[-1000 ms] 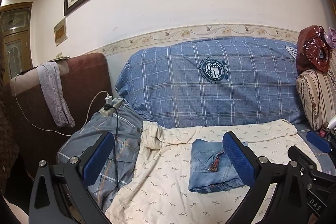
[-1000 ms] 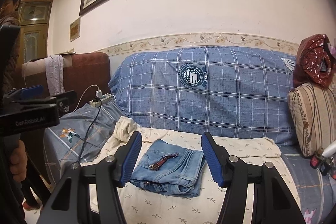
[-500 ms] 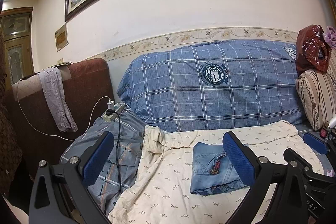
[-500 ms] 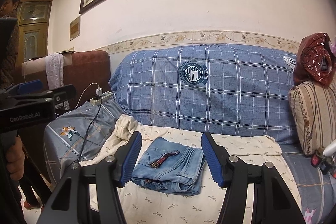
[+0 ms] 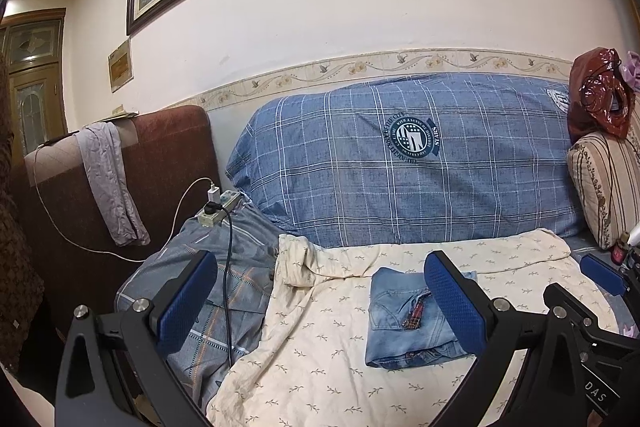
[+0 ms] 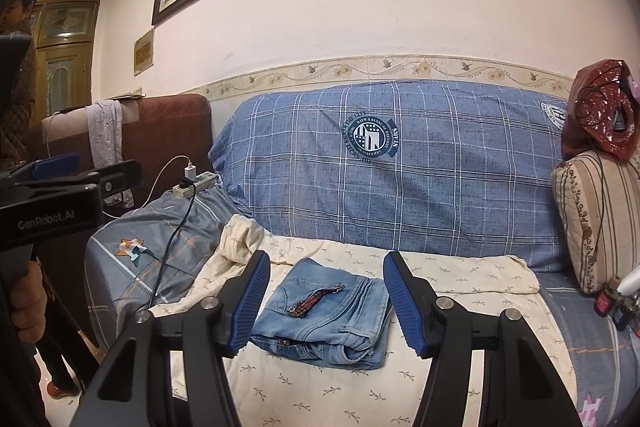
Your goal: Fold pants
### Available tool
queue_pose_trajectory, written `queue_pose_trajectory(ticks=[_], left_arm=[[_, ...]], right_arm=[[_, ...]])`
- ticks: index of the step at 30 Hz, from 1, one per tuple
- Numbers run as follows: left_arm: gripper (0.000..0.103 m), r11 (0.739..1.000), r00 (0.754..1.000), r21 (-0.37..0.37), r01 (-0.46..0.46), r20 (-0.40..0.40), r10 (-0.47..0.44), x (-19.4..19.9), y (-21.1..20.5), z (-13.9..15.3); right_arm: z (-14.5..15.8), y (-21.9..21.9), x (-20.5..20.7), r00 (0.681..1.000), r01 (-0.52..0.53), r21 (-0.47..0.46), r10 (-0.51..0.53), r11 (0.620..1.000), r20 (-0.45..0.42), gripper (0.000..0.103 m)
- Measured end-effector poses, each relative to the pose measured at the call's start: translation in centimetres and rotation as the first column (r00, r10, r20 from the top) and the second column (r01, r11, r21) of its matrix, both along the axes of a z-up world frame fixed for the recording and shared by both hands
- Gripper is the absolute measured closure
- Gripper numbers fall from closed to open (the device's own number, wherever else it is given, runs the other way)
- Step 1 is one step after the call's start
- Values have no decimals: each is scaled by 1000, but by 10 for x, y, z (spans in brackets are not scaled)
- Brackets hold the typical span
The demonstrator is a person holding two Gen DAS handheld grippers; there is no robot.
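The jeans [image 6: 324, 315] lie in a compact folded bundle on the cream sheet [image 6: 460, 279] that covers the sofa seat, about mid-seat and nearer the front edge than the blue checked cushion [image 6: 400, 163] along the back. Both tongs hang in the air short of the bundle, touching nothing. The right tongs [image 6: 326, 301] stand wide with empty jaws, and the jeans show between them from behind. The left tongs [image 5: 320, 303] are wide and empty too, off toward the seat's left end, with the jeans behind the right-hand blade. By the look of it the folding is as good as done: layers stacked, waistband button at the front, a small plaid tab lying on top. So this reads as the closing pause, or a check of the result. If anything is left, it calls for a light press to flatten the top layer, or squaring the loose edge on the bundle's right side, coming down from above so the stack does not slide on the soft sheet. A power strip [image 5: 218, 205] and its cables sit at the seat's back left corner, well apart.
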State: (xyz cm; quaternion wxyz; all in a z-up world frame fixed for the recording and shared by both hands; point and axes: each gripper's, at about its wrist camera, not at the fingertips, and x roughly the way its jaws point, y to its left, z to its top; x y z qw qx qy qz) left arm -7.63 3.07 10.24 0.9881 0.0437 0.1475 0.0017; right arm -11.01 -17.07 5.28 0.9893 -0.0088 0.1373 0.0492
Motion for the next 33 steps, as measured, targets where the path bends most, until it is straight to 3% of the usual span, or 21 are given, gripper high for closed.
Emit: queue_pose_trajectory(ticks=[33], left_arm=[[0,998,999,-29,49,-6,-49,-1,5,-4]], right_arm=[[-5,13,12,999,-28,-32,27,999,-33,40]])
